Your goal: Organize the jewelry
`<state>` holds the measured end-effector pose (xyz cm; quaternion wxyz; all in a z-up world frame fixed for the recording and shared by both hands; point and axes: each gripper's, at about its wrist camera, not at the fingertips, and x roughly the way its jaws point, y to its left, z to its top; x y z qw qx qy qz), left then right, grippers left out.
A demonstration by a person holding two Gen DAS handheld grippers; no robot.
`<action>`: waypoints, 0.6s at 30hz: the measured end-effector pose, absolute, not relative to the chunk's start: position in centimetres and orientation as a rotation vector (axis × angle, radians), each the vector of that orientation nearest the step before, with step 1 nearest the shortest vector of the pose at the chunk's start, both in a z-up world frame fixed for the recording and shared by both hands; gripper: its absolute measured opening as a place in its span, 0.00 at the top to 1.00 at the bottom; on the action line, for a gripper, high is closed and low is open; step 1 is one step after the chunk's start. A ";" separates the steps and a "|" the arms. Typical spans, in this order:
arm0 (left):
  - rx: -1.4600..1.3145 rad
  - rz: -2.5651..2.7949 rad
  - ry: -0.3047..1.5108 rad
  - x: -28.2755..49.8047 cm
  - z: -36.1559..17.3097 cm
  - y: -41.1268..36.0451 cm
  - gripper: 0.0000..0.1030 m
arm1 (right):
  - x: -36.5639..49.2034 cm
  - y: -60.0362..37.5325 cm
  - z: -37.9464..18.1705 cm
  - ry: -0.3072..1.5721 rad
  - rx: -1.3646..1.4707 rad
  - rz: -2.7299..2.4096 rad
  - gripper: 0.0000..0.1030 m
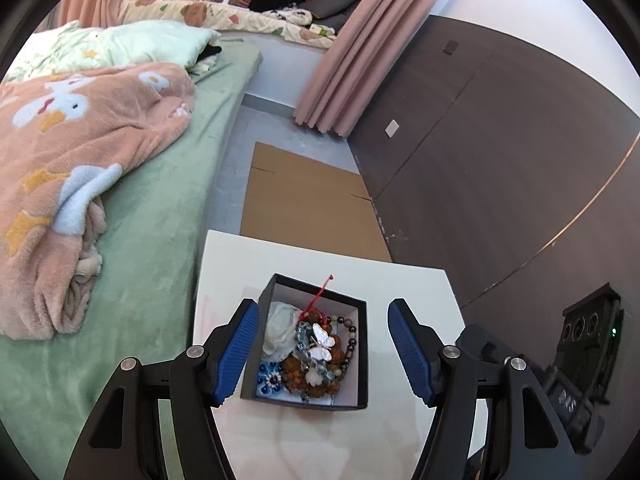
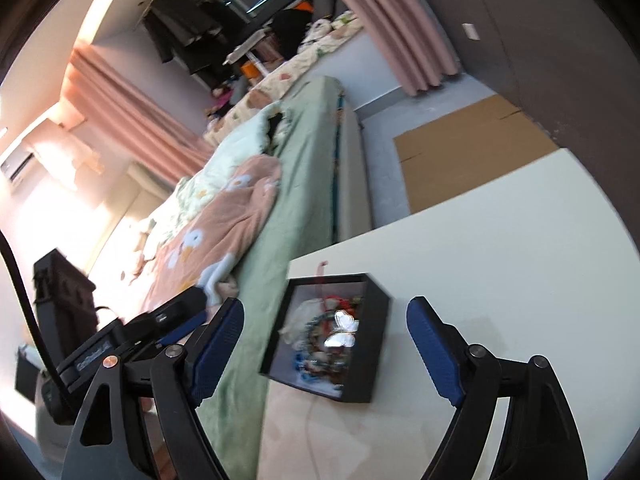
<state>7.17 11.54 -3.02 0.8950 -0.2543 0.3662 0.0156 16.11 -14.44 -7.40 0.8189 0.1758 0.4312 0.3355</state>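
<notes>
Box [image 1: 362,360]: black, open-topped, white lining; sits on white table [image 1: 408,292], near the table's left edge, bed side.
Contents: jewelry piled inside, w/ a white butterfly piece [image 1: 323,343] on top; dark bead bracelet [image 1: 352,338] along the right wall; brown knobbly beads [image 1: 294,372] lower middle; blue-white flower piece [image 1: 272,380] bottom-left; white cloth bit [image 1: 280,330] at left; red cord [image 1: 320,296] running up over the back rim.
L gripper [image 1: 320,352]: jaws apart, nothing btwn the pads; blue fingers [image 1: 236,352] either side of box in view, left finger overlaps box's left wall in the pic, contact can't tell.
R gripper [image 2: 326,352]: jaws wide, empty; box [image 2: 376,320] seen btwn its fingers [image 2: 218,354], not touched. View blurred.
Bed [image 1: 160,220]: green sheet, just left of table; peach duck blanket [image 1: 80,168] bunched on it.
Floor: flat cardboard [image 1: 308,204] beyond table.
Backdrop: pink curtain [image 1: 348,64], dark wall panels [image 1: 500,152] at right.
</notes>
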 end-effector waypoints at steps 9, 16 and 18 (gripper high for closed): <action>-0.427 0.032 0.778 6.3 -2.9 8.6 0.34 | 15.8 -18.6 -7.2 0.915 0.377 0.649 0.19; -0.357 0.076 0.782 5.2 -3.0 6.2 0.11 | 14.4 -20.1 -7.4 0.929 0.327 0.614 0.11; -0.325 0.097 0.773 4.8 -2.8 5.4 0.05 | 14.1 -20.2 -7.5 0.935 0.297 0.586 0.11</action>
